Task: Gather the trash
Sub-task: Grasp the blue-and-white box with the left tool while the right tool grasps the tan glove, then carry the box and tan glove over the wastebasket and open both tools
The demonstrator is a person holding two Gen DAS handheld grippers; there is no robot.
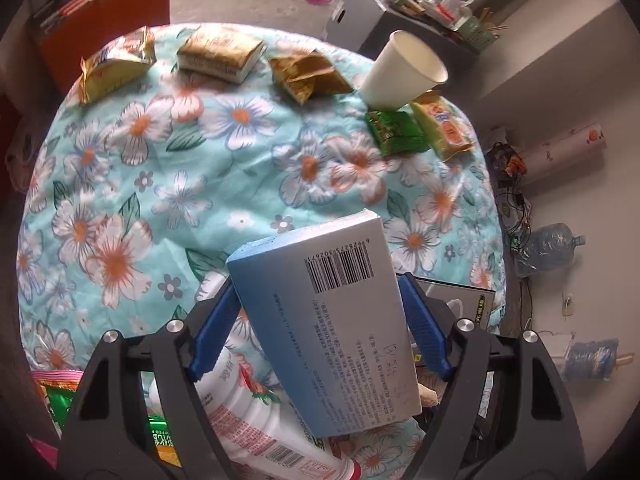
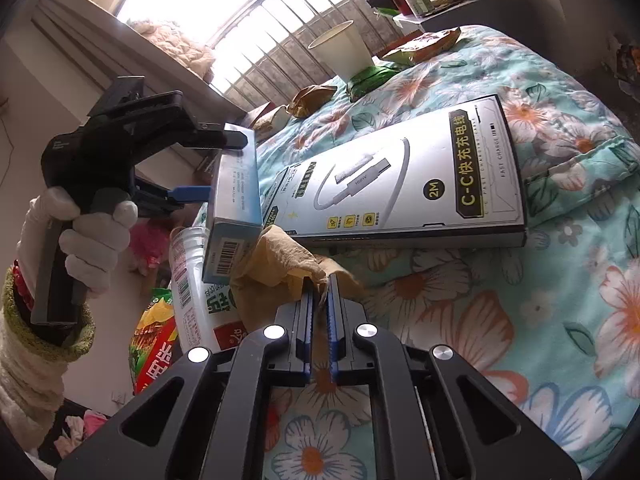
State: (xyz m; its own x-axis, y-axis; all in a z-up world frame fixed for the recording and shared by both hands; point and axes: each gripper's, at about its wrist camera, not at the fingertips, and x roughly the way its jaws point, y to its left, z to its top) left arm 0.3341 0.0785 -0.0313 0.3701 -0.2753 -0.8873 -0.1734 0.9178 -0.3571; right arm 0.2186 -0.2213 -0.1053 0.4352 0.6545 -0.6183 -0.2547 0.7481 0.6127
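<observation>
A floral quilt [image 1: 224, 160] covers a bed beneath a barred window [image 2: 256, 20], strewn with snack wrappers and a paper cup [image 1: 404, 70]. The left gripper [image 1: 320, 304], spread wide, grasps a blue box [image 1: 332, 320] aloft. The right gripper [image 2: 320, 288] is clenched on a crumpled brown tissue [image 2: 280, 264] beside a cable box [image 2: 408, 184].

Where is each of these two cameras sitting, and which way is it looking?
Left wrist: on the left gripper, looking down its fingers at the blue box it holds above the floral cloth.
Right wrist: on the right gripper, shut on a brown paper wad; the gloved hand shows.
Shared: blue box, paper cup, cable box.
</observation>
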